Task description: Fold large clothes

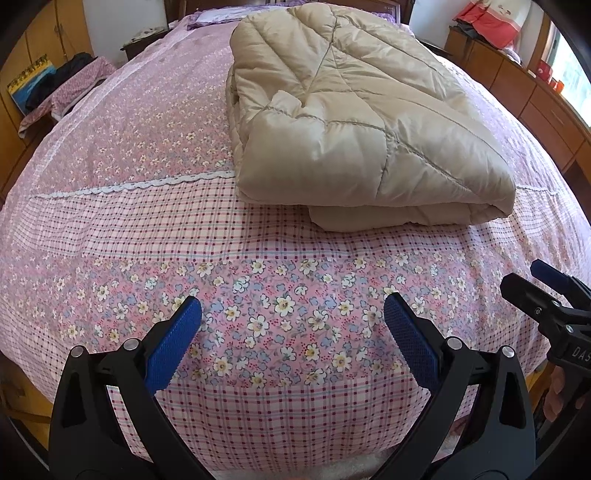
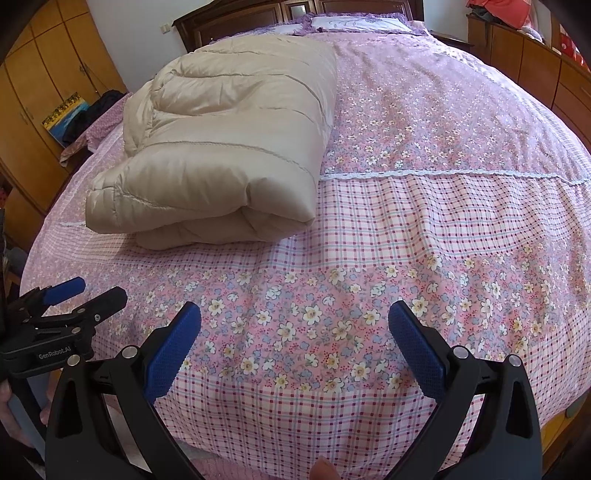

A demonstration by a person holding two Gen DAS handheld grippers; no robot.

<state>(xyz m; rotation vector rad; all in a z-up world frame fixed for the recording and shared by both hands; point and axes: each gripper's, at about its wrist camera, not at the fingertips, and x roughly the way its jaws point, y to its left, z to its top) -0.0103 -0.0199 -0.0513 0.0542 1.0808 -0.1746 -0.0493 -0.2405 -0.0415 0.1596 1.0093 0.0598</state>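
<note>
A beige quilted down coat [image 1: 354, 118] lies folded into a thick bundle on the pink floral bed cover [image 1: 147, 229]. It also shows in the right wrist view [image 2: 221, 155], left of centre. My left gripper [image 1: 291, 314] is open and empty, held above the foot of the bed, well short of the coat. My right gripper [image 2: 293, 317] is open and empty too, over the same flowered band. The right gripper also shows at the right edge of the left wrist view [image 1: 528, 280], and the left gripper at the left edge of the right wrist view [image 2: 96, 290].
Pillows [image 2: 354, 22] and a dark wooden headboard [image 2: 236, 18] stand at the far end of the bed. Wooden cabinets [image 1: 524, 92] with red cloth on top line the right side. A wardrobe [image 2: 44, 92] and a chair with clothes [image 1: 74, 85] stand on the left.
</note>
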